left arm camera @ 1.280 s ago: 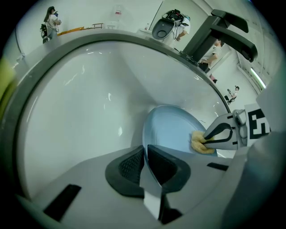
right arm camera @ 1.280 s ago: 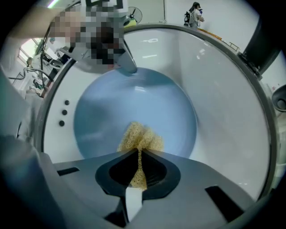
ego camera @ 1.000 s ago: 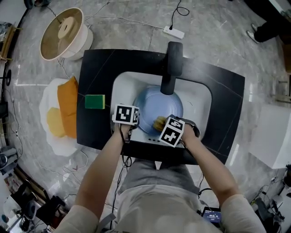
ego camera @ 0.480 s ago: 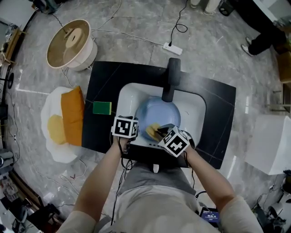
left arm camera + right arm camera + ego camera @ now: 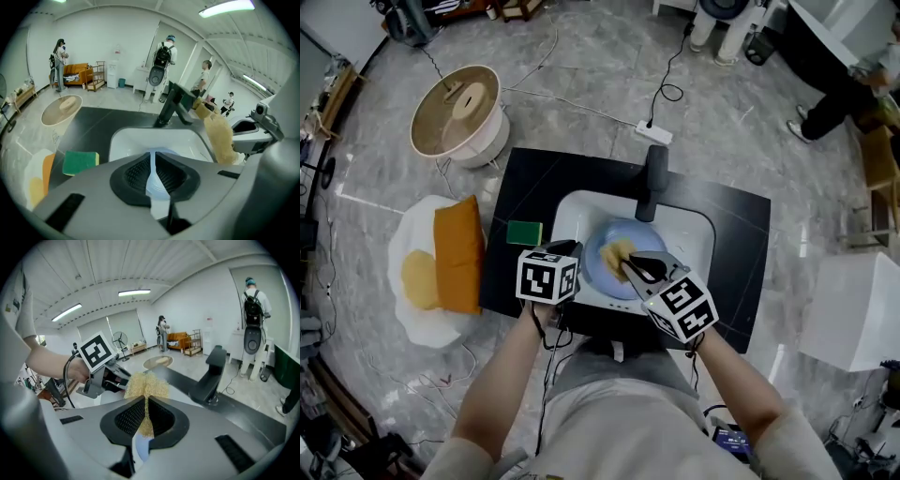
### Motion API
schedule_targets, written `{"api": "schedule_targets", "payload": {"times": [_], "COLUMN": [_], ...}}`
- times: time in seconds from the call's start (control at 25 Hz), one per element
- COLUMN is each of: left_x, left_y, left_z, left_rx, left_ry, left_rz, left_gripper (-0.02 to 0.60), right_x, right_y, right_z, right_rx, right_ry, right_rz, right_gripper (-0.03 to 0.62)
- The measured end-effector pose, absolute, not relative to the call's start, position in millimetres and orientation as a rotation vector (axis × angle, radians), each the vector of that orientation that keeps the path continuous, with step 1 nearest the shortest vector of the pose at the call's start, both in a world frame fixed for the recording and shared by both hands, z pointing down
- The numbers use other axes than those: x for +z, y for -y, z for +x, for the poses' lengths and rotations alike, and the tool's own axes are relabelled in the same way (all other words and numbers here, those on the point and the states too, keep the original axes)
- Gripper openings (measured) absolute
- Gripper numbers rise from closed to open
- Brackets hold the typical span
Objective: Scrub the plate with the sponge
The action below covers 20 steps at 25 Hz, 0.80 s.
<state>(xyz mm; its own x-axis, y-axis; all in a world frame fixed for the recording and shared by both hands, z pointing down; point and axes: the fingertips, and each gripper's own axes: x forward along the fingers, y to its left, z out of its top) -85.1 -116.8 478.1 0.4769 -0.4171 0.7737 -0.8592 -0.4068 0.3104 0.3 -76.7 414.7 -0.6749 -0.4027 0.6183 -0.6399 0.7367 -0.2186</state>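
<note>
A pale blue plate [image 5: 605,274] lies in the white sink [image 5: 694,234]. My left gripper [image 5: 575,255] grips its near left rim; the jaws are closing, and the pads press on the thin blue rim [image 5: 154,180] between them. My right gripper [image 5: 630,266] is shut on a yellow fibrous sponge [image 5: 619,251], which it holds over the plate's middle. In the right gripper view the sponge [image 5: 145,387] sticks up out of the jaws, with the left gripper [image 5: 105,376] just behind it. In the left gripper view the sponge [image 5: 220,138] hangs at the right.
A black faucet [image 5: 654,178] stands at the sink's far side on the black counter. A green sponge [image 5: 524,232] lies on the counter left of the sink. On the floor are an orange cloth [image 5: 457,253], a round white stand [image 5: 457,112] and a power strip [image 5: 651,133]. People stand far off.
The right gripper has carried the sponge from the plate's near right part toward its middle. The left gripper has stayed at the plate's near left rim. The head view has shifted.
</note>
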Motion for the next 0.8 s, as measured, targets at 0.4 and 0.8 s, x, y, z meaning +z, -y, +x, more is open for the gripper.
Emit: {"api": "schedule_targets", "payload": {"times": [0.4, 0.8], "left_x": [333.4, 195.4], "left_y": [119.7, 101.2], "left_z": [-84.0, -78.4], "left_rx": [0.591, 0.353], "left_ry": [1.204, 1.443], "left_rz": [2.386, 2.757], "left_gripper": [0.034, 0.032], "right_x": [259.8, 143.6], "right_y": [81.9, 58.0], "right_z": [4.1, 20.1], "right_rx": [0.289, 0.017], "right_ry": [2.628, 2.773], "right_rz": [0.968, 1.125], "right_gripper": [0.044, 0.044]}}
